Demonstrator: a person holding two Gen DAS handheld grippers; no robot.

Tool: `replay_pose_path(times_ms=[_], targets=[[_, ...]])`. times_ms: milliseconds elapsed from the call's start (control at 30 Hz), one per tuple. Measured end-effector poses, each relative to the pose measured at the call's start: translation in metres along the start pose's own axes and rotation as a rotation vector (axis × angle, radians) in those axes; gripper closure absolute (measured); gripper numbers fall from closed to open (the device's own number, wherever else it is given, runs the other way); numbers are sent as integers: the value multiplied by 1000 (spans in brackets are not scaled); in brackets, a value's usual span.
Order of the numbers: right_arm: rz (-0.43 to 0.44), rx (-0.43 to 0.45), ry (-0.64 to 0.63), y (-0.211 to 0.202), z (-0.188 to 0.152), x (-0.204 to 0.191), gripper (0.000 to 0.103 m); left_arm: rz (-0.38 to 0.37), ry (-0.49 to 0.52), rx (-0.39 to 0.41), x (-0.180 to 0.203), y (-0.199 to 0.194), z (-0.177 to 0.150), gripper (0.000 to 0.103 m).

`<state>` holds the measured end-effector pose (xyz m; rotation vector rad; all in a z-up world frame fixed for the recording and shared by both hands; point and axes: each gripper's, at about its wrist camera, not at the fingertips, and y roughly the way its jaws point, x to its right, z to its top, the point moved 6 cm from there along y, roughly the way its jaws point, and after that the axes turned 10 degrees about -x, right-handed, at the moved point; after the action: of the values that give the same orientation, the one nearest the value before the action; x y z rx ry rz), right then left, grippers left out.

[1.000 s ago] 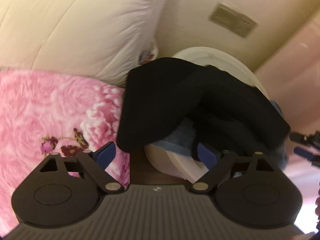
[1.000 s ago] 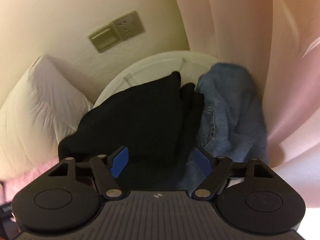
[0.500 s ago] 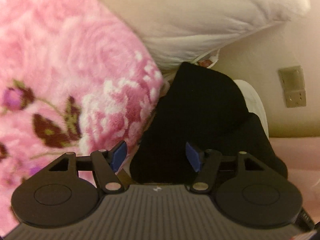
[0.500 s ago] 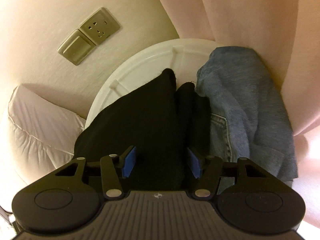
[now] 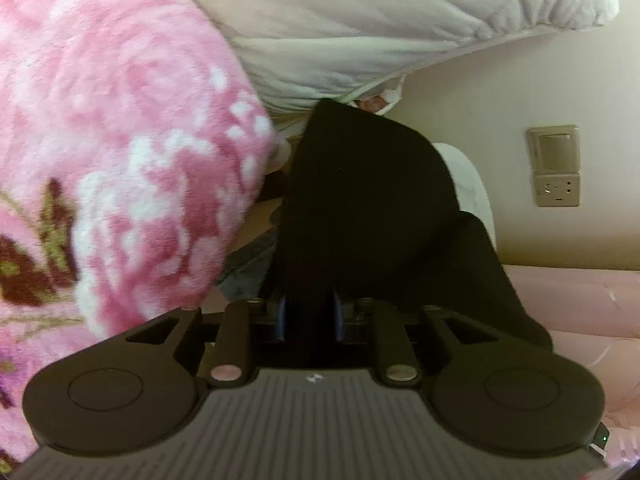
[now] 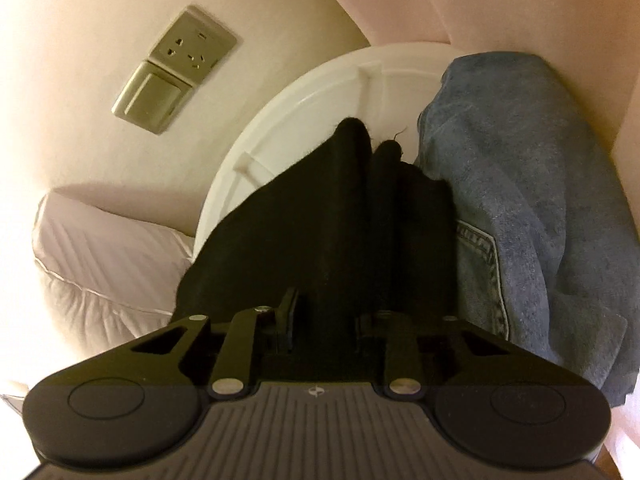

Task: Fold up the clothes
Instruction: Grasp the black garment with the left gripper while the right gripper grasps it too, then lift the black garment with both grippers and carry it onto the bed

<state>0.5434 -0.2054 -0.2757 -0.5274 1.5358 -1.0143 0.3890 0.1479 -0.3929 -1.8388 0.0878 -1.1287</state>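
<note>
In the left wrist view, the left tool [image 5: 309, 316] sits at the lower middle of the frame with its two blue pads drawn almost together, pinching a fold of the black soft-knit garment [image 5: 368, 208]. That garment rises from the pads up through the centre of the frame, draped over the white round plastic tub [image 5: 478, 196], whose rim shows only as a pale sliver at its right edge. A fluffy pink blanket with a rose pattern [image 5: 120, 140] fills the left half of the frame, and a white puffy pillow [image 5: 380, 28] spans the top. A beige wall plate with a switch and socket [image 5: 556, 166] is at the right, on the cream wall.

In the right wrist view, the right tool [image 6: 324, 326] is at the lower middle, its jaws closing, with a thick bunch of the same black garment [image 6: 320, 216] between them. The dark cloth hides the pads, so it seems to be gripped, though contact is hard to confirm. The garment lies across the white tub [image 6: 304, 108], which curves through the upper centre. A blue denim garment with a stitched pocket [image 6: 532, 184] lies just beside the black one, at the right of the frame, touching it. The pillow [image 6: 104, 264] is at the lower left and the wall plate [image 6: 176, 68] at the upper left.
</note>
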Motion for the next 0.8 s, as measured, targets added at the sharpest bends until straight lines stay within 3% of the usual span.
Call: replay_pose_path(times_ms=[33, 133, 367, 600, 733, 800], targets=[[-13, -3, -21, 0, 0, -3, 75, 4, 21, 3, 5, 0, 0, 94], [-28, 29, -107, -10, 2, -19, 95, 9, 106, 40, 27, -14, -2, 96], [145, 176, -341, -76, 8, -116, 95, -96, 248, 196, 82, -89, -12, 96], [381, 243, -512, -144, -21, -199, 95, -241, 200, 393, 83, -167, -29, 97], [462, 265, -673, -181, -60, -253, 95, -314, 159, 512, 59, -231, -61, 97], [521, 232, -709, -191, -85, -276, 94, -337, 137, 573, 43, -262, -83, 97]])
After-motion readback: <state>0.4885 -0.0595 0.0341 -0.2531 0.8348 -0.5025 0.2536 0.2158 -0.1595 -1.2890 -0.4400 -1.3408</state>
